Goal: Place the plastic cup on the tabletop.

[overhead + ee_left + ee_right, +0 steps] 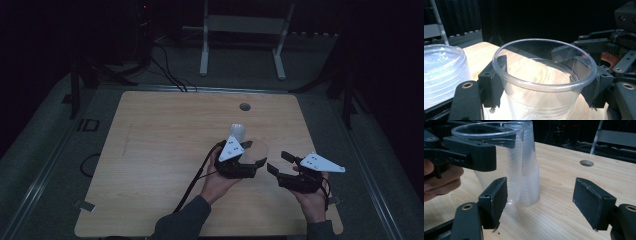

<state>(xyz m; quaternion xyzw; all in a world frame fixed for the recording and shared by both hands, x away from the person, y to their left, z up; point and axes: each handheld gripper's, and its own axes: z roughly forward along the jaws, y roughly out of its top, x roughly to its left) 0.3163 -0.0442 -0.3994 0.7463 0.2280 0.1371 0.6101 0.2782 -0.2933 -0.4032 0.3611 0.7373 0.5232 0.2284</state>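
Behind the left gripper [506,142], a cup stack [530,170].

Both forearms come in low and side by side. The left tongs [252,152] point away from the person, jaws pressed on either side of a clear cup [544,82] just under its rim. The right tongs [280,162] sit close beside them, angled toward the left hand [217,182], jaws spread wide with nothing between.

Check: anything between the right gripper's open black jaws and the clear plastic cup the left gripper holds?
Only bare wooden table, per the right gripper view; the right gripper stands open short of the clear plastic cup.
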